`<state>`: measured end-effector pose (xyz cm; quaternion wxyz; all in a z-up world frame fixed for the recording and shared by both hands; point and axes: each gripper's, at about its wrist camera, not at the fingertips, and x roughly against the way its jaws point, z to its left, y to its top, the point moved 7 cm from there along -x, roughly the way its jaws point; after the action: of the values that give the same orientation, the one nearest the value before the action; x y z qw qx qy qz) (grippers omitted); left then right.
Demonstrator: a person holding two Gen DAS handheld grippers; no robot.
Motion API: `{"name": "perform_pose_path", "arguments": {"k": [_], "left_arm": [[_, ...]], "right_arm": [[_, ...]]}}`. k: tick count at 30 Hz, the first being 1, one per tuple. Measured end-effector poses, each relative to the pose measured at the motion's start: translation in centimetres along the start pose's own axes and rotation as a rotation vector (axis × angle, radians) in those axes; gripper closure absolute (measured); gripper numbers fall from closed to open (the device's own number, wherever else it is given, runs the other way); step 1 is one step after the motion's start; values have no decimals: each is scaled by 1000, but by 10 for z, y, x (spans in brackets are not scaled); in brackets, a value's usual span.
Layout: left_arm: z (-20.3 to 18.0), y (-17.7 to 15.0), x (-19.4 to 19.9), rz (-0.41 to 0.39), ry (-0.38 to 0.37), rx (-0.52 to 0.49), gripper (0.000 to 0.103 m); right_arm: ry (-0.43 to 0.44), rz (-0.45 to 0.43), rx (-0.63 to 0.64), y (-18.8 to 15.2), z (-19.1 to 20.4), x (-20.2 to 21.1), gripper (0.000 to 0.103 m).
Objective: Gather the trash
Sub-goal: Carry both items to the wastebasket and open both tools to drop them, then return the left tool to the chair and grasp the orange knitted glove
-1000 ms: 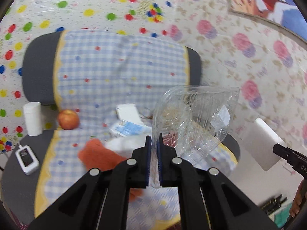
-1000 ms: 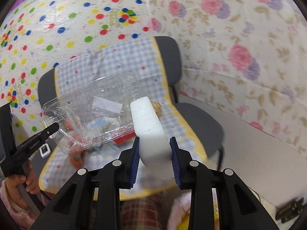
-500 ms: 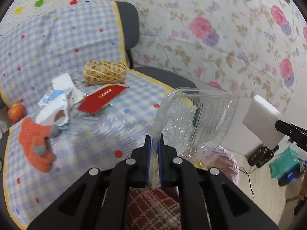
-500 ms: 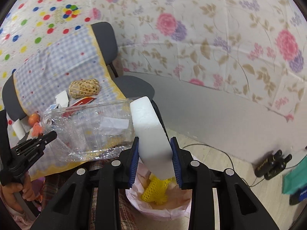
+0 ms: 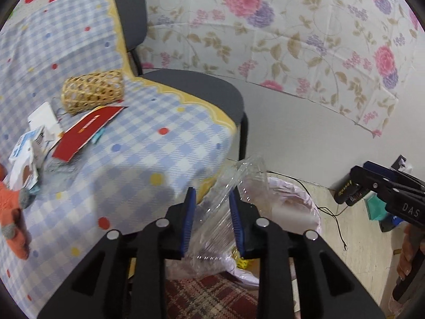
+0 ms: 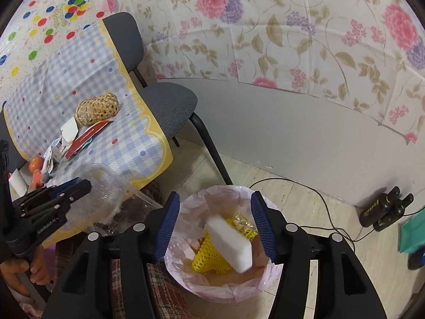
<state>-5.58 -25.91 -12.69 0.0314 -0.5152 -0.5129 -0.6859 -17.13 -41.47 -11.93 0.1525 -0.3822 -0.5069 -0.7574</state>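
white foam block (image 6: pixel 229 242) drops into bin (image 6: pixel 265 283); right gripper (image 6: pixel 215 228) jaws just opened, empty; left gripper (image 5: pixel 212 223) jaws parting, clear tray (image 5: pixel 239 186) slipping toward twelve o'clock.

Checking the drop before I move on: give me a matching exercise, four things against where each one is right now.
Things:
1. white foam block
2. clear plastic box
3. wicker basket
4. red envelope

Places:
A. on the checked cloth, beside the red envelope
B. between the open left gripper jaws
C. in the pink-lined bin, below the right gripper
D. flat on the checked cloth

Pairs: 1-C, 2-B, 3-A, 4-D
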Motion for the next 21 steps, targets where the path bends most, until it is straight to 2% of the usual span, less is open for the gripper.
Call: {"name": "perform_pose_path", "arguments": {"k": [1,2,3,5,8,10,11,15,21], "left_arm": [[-5,1,-2,-1,-24,-8,78],[-9,1,-4,2,-46,-16,74],[-13,2,-6,6,-57,-21,66],[-20,3,-13,7,-61,-43,62],[-29,5,-19,13,-54,-75,43],[-34,6,-20,13,-72,-94,38],[-37,6,-18,7,-80,-105,31],[-44,10,-12,-16,-152,-99,28],[-31,18,7,-86,-111,-79,28]], "right_arm": [[0,-2,1,0,0,0,46],[-3,-5,2,1,0,0,46],[-5,-7,3,1,-1,1,46],[-10,-16,-2,3,-2,3,46],[-15,-28,-11,6,-5,9,43],[-14,-44,-21,8,-7,15,39],[-14,-51,-26,10,-8,17,39],[-14,-83,-36,17,-10,28,37],[1,-128,-14,27,-1,40,37]]}}
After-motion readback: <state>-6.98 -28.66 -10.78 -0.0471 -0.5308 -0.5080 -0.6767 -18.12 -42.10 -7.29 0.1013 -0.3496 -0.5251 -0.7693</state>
